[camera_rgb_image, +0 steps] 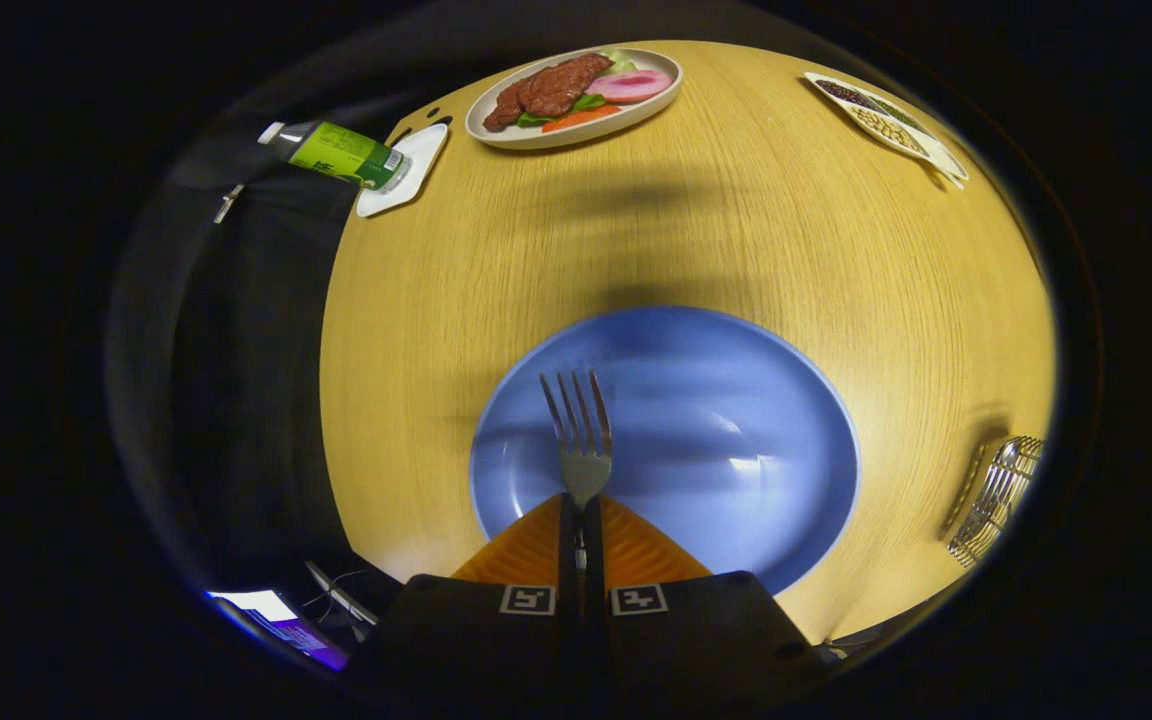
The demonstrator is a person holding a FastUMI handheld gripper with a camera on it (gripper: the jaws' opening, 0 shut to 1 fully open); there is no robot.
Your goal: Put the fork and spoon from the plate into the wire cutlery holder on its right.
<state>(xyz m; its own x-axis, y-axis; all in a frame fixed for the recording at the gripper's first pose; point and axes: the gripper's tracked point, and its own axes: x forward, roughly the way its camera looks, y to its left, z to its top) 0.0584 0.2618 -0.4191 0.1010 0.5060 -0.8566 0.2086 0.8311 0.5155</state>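
Above the blue plate (736, 480), the gripper (581, 510) is clenched on the fork (581, 430), both fingers pressed against its handle, tines pointing forward over the plate's bowl. Wire cutlery holder (998, 497) stands on the wooden table (736, 230) to the plate's right, apart from it. Beyond the plate: a dish of mock food (576, 95), a green-labelled bottle (336, 152) lying on a white coaster (414, 170), a tray of beans (886, 115).

food plate (496, 128) far side | bottle (336, 152) on white tray (423, 160) | bean dish (941, 152) | wooden table (736, 230)
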